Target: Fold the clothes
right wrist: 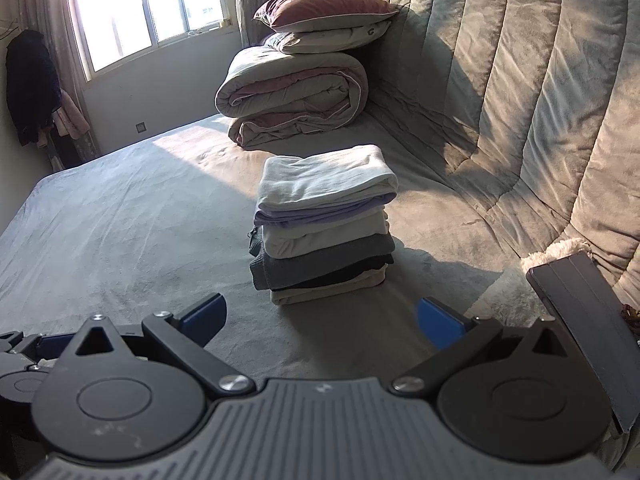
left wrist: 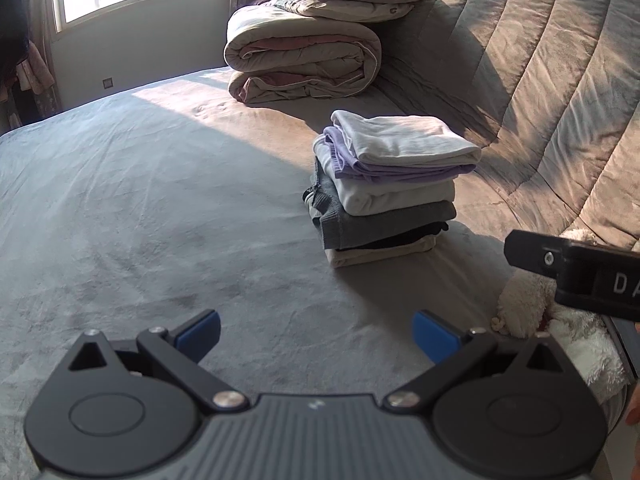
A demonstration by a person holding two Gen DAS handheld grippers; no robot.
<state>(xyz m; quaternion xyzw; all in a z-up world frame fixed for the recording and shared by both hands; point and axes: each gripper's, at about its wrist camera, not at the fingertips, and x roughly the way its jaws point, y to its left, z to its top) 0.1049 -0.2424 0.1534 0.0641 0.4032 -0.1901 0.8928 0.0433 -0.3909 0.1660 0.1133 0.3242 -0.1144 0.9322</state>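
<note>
Resting near the bed's head edge, the stack of folded clothes is soft, light and prone to slumping; support it from the bottom layer. Left hand-held gripper and right hand-held gripper are both spread, empty.

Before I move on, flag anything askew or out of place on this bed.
Nothing serious. The stack of folded clothes stands upright, but the grey sweater juts out left past the layers above. Both tongs are open and empty.
</note>
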